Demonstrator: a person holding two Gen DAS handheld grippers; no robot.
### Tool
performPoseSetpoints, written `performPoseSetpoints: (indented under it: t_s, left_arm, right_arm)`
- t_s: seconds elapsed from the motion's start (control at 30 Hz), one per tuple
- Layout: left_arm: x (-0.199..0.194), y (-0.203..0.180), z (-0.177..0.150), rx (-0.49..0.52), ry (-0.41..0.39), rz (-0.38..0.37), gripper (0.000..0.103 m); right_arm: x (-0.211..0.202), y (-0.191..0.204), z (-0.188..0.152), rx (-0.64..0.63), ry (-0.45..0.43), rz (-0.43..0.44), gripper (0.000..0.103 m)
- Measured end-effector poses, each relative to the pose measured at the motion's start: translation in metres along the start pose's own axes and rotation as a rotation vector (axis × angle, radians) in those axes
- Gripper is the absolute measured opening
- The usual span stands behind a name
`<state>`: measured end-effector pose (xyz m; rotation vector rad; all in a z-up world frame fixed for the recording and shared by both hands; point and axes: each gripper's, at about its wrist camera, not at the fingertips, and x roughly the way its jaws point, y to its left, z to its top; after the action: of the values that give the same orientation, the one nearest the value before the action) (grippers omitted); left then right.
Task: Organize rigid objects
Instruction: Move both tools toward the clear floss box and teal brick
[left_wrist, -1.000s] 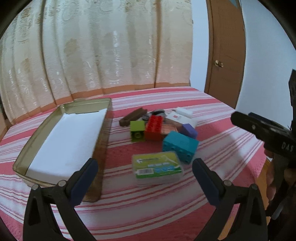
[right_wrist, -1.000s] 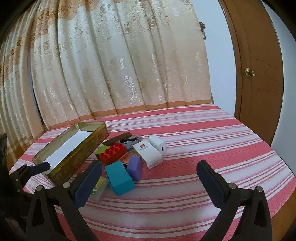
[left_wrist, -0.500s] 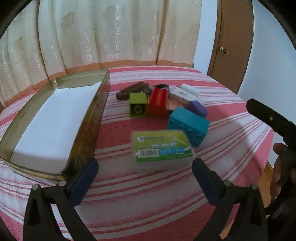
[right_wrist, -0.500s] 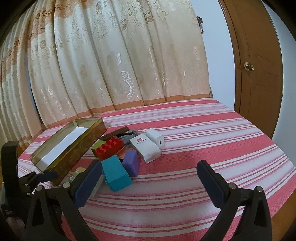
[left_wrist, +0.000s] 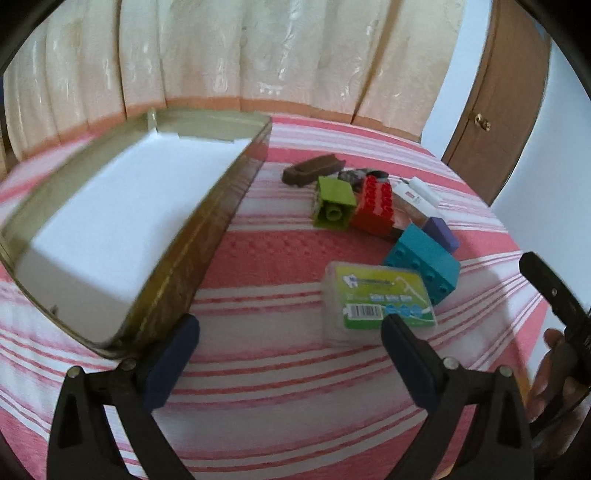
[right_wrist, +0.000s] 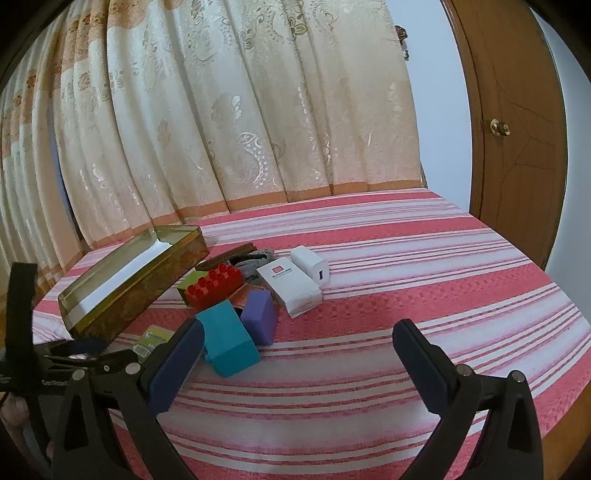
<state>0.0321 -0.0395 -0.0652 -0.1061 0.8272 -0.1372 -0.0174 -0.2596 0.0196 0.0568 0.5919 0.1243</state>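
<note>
An open gold tin (left_wrist: 207, 236) with a white lining lies on the striped cloth at the left; it also shows in the right wrist view (right_wrist: 122, 299). Beside it is a pile: a clear floss box with a green label (left_wrist: 376, 299), a teal brick (left_wrist: 424, 258), a purple block (left_wrist: 441, 232), a red brick (left_wrist: 375, 206), a green brick (left_wrist: 334, 203), a brown piece (left_wrist: 314, 170) and white boxes (right_wrist: 291, 288). My left gripper (left_wrist: 290, 354) is open and empty, just short of the floss box. My right gripper (right_wrist: 297, 360) is open and empty, right of the teal brick (right_wrist: 229, 338).
The round table has a red and white striped cloth (right_wrist: 424, 266). A cream curtain (right_wrist: 240, 110) hangs behind it and a wooden door (right_wrist: 517, 129) stands at the right. The table edge curves close on the right side.
My left gripper has moved forward and swung left, so the tin and floss box loom larger. My right gripper has edged closer to the pile. Both stayed open.
</note>
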Motion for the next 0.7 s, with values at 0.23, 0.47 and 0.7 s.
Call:
performPoseSetpoints:
  t_s: [0.23,0.47,0.7]
  left_arm:
    - [-0.004,0.004,0.009,0.028,-0.035,0.055,0.100]
    - [-0.009,-0.007,0.009,0.100,-0.084,0.106,0.102]
    - [-0.007,-0.007,0.011,0.095,-0.088,0.106,0.102]
  right_arm:
    - [0.005,0.001,0.000,-0.002,0.007,-0.005,0.103]
    - [0.010,0.005,-0.002,-0.015,0.016,-0.011,0.103]
    - [0.012,0.005,-0.003,-0.018,0.019,-0.014,0.103]
